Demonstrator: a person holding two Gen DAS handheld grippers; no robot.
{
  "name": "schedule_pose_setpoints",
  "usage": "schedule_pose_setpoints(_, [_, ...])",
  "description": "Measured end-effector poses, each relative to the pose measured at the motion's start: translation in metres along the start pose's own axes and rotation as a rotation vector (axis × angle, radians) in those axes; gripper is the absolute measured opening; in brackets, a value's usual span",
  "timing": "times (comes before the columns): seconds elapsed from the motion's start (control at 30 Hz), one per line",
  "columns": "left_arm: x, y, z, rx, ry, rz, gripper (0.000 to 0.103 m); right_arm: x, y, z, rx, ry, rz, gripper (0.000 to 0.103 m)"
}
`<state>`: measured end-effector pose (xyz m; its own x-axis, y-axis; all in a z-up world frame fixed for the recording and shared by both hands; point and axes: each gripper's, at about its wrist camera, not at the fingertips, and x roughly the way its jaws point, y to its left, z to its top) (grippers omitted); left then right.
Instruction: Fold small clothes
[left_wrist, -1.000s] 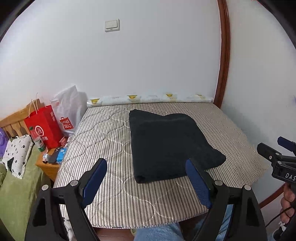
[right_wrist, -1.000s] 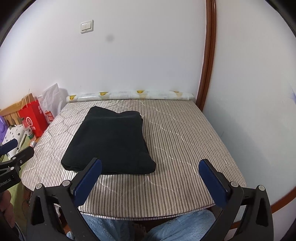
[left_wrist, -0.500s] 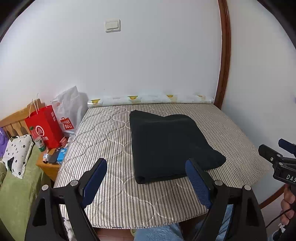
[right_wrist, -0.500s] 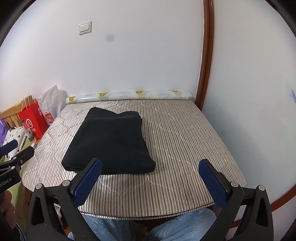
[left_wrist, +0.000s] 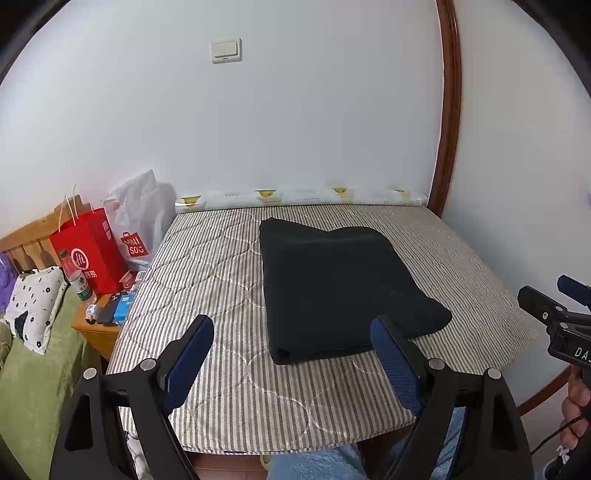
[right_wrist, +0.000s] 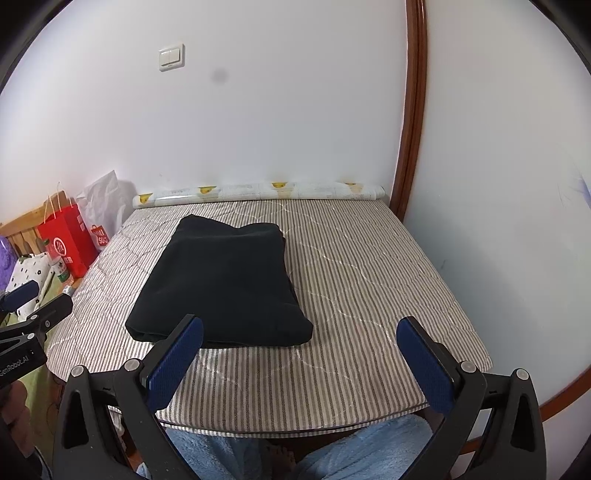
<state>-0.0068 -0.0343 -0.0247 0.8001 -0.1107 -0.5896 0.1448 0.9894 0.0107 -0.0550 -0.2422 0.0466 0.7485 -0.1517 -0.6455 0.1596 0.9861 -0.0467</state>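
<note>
A black folded cloth (left_wrist: 343, 291) lay flat on the striped mattress (left_wrist: 221, 280), a bit past the middle toward the wall, with its thick rolled edge facing the near side. The left gripper (left_wrist: 291, 354) hung in the air above the near edge of the bed with its two blue fingers (left_wrist: 188, 360) spread wide and nothing between them. The right gripper (right_wrist: 299, 354) was the same, wide apart and holding nothing, just off to the right side of the cloth. Neither tool touched the cloth. Compared with a second before, almost nothing had changed: the cloth sat in the same spot with the same shape, and both grippers stayed wide apart and only drifted a tiny bit (the wall switch slid a little in the view). Beside the bed on the left stood a red paper bag (left_wrist: 88, 251) and a white plastic bag (left_wrist: 142, 221), near a small wooden table (left_wrist: 98, 328) with little things on it. A rolled sheet with yellow marks (left_wrist: 299, 197) lay along the wall at the far end of the mattress.
</note>
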Motion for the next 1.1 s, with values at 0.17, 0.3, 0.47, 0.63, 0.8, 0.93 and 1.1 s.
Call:
schedule_pose_setpoints(0.17, [0.0003, 0.0013, -0.0009, -0.004, 0.002, 0.001, 0.086, -0.0011, 0.0016, -0.0005, -0.003, 0.001, 0.000, 0.103])
schedule_pose_setpoints(0.3, [-0.0006, 0.0032, -0.0018, -0.007, -0.001, 0.005, 0.086, -0.0017, 0.0027, -0.0004, -0.003, -0.001, 0.001, 0.103])
schedule_pose_setpoints(0.47, [-0.0004, 0.0042, -0.0021, -0.012, 0.001, 0.004, 0.086, -0.0021, 0.0034, -0.0008, -0.002, -0.001, 0.000, 0.103])
schedule_pose_setpoints(0.63, [-0.0007, 0.0047, -0.0026, -0.014, 0.000, 0.003, 0.086, -0.0027, 0.0034, -0.0017, -0.001, -0.001, -0.001, 0.103])
schedule_pose_setpoints(0.8, [-0.0008, 0.0051, -0.0025, -0.014, -0.001, 0.003, 0.086, -0.0025, 0.0033, -0.0025, -0.001, 0.000, 0.000, 0.103])
schedule_pose_setpoints(0.93, [-0.0010, 0.0050, -0.0027, -0.018, -0.003, 0.005, 0.086, -0.0034, 0.0048, -0.0042, 0.000, 0.000, -0.001, 0.103])
schedule_pose_setpoints(1.1, [-0.0006, 0.0062, -0.0027, -0.018, -0.001, 0.006, 0.086, -0.0056, 0.0043, -0.0045, 0.004, -0.005, -0.001, 0.103])
